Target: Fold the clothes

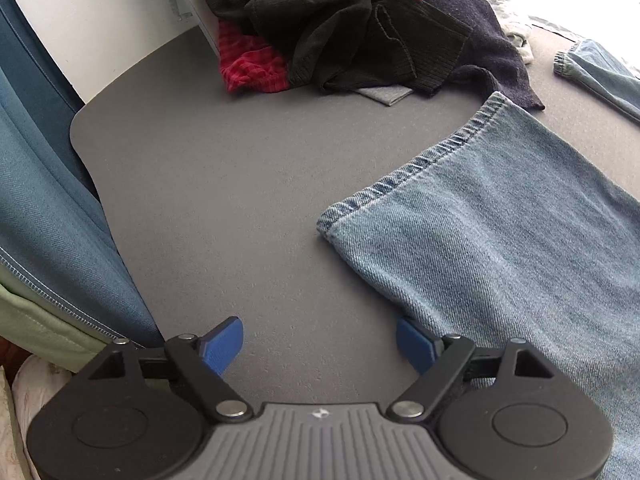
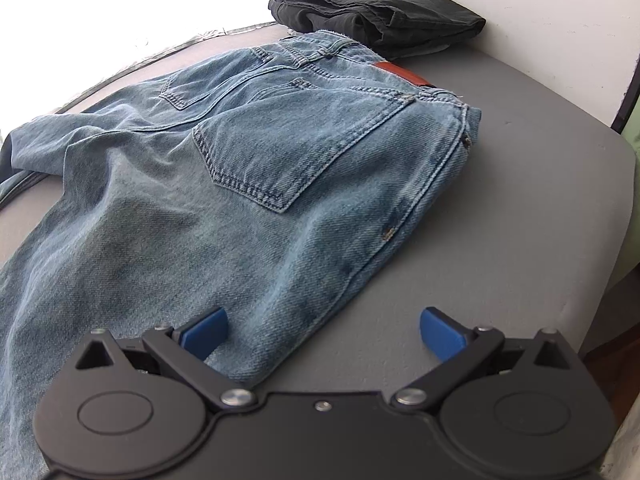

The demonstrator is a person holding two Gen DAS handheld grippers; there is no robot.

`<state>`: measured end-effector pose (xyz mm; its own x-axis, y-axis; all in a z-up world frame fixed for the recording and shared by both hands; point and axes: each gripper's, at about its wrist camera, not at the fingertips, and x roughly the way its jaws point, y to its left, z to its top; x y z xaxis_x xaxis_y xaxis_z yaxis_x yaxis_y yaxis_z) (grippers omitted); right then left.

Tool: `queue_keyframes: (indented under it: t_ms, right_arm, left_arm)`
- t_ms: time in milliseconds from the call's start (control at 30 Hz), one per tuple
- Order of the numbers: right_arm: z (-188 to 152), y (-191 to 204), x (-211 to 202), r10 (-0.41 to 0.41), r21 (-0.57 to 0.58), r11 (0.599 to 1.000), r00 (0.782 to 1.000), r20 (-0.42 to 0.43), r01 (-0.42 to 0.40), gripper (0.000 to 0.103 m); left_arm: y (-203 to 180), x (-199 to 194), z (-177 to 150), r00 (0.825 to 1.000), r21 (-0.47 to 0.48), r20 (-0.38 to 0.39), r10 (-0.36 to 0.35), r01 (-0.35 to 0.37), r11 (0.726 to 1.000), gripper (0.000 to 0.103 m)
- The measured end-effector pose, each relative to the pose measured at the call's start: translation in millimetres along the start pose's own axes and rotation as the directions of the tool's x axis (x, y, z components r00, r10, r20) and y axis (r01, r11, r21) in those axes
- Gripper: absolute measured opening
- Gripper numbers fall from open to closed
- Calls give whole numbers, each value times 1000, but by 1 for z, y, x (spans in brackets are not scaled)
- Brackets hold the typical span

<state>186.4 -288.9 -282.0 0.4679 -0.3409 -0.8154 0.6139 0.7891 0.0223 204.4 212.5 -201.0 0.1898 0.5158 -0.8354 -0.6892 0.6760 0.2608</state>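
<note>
Light blue jeans lie flat on the grey table. In the left wrist view one leg (image 1: pixel 500 240) runs from the right, its stitched hem pointing up-left; a second hem (image 1: pixel 600 76) shows at the far right. My left gripper (image 1: pixel 320 344) is open, hovering by the leg's near edge, its right pad beside the denim. In the right wrist view the jeans' seat (image 2: pixel 260 168) faces up, with back pockets and a brown leather patch. My right gripper (image 2: pixel 324 332) is open over the jeans' near side edge, left pad above denim, right pad above bare table.
A heap of black, navy and red clothes (image 1: pixel 352 28) sits at the far side of the table (image 1: pixel 224 208). A folded black garment (image 2: pixel 372 12) lies behind the jeans' waistband. Blue and green fabric (image 1: pixel 44 240) hangs off the table's left edge. The table's rounded right edge (image 2: pixel 616 184) drops away.
</note>
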Motion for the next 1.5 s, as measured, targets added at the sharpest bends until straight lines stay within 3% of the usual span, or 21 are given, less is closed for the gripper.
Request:
queue_keyframes:
  t_ms: [233,433,567,733,833,900,1167,1200,1300,1367,1500]
  right_arm:
    - [17,-22,-1,112,-15,993,992,-49,-113,103]
    - [52,-75,6,70,155,986,998,-6,-68,103]
    - [75,-112,20,100,287,953,995,0,-96,103]
    - [96,-143,37,148,450,882,989,17,-140,101]
    - [108,-154,48,231,528,819,971,54,-224,92]
    - [117,-156,55,243,562,793,968,60,-234,85]
    - [136,-160,76,271,590,770,962,41,-242,53]
    - [137,-161,77,267,592,770,963,39,-238,44]
    - [135,-167,74,268,604,757,961,61,-250,28]
    - [134,-167,69,249,598,765,966,73,-242,22]
    - [142,-166,47,141,526,829,982,126,-187,16]
  left_arm:
    - [-21,-24,-6,999,-43,37,6,-5,999,85]
    - [-48,-37,-16,999,-37,39,5,-3,999,85]
    - [-69,-43,-25,999,-29,32,13,-12,1000,85]
    - [-94,-52,-33,1000,-12,7,30,-30,999,85]
    - [-107,-56,-38,999,8,6,51,-51,999,85]
    - [-114,-60,-42,999,23,3,47,-47,999,86]
    - [-127,-72,-59,998,74,9,63,-64,995,90]
    - [-127,-73,-60,998,74,9,66,-66,995,90]
    - [-127,-74,-60,997,65,1,76,-76,995,91]
    - [-130,-74,-59,996,78,-4,90,-90,993,92]
    - [-135,-77,-59,996,108,-15,89,-87,990,92]
